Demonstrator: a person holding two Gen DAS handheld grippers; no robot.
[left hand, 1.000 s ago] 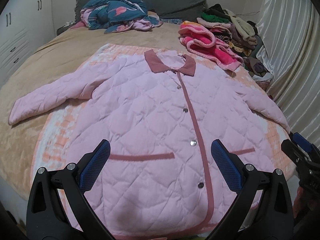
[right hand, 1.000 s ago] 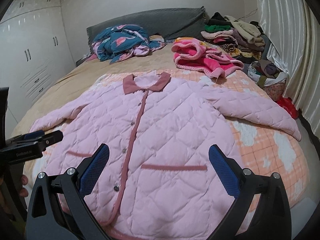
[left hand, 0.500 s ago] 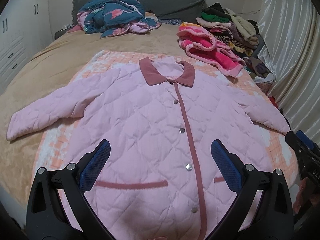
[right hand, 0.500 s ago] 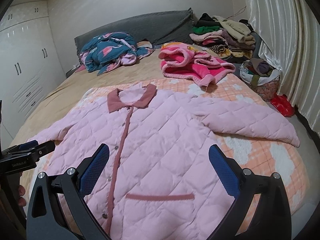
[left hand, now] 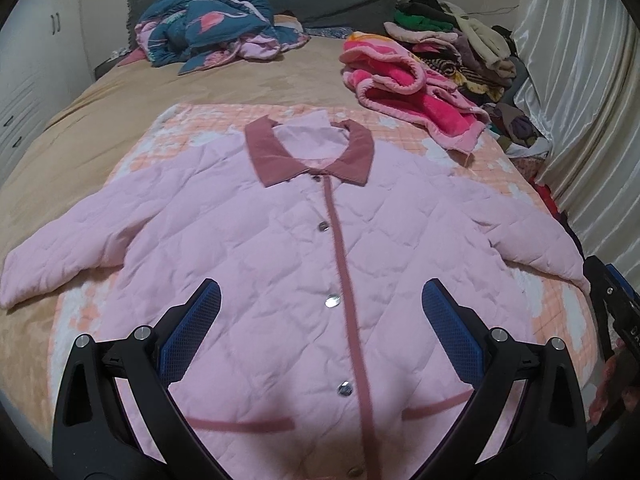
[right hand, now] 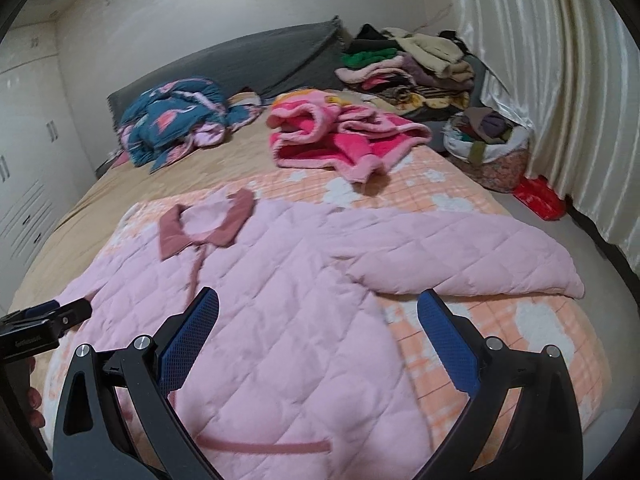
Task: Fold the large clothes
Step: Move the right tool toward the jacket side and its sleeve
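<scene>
A pale pink quilted jacket [left hand: 280, 248] [right hand: 288, 300] lies flat and buttoned on the bed, front up, with a dusty-rose collar [left hand: 272, 160] and both sleeves spread out. My left gripper [left hand: 320, 300] hovers open above its lower front, over the button placket. My right gripper [right hand: 318, 312] is open too, above the jacket's right side near the right sleeve [right hand: 460, 256]. Neither holds anything. Each gripper shows at the edge of the other's view.
The jacket rests on an orange checked blanket [right hand: 500, 332] over a tan bedspread [left hand: 100, 120]. Behind it lie a hot-pink fleece garment [left hand: 404, 100], a teal patterned bundle [left hand: 208, 24] and a stack of folded clothes [right hand: 408, 68]. A bag of clothes [right hand: 488, 144] and curtains stand at the right.
Both grippers have moved forward over the jacket toward the collar; the right one has also swung right toward the sleeve. Both stay open and the jacket has not moved.
</scene>
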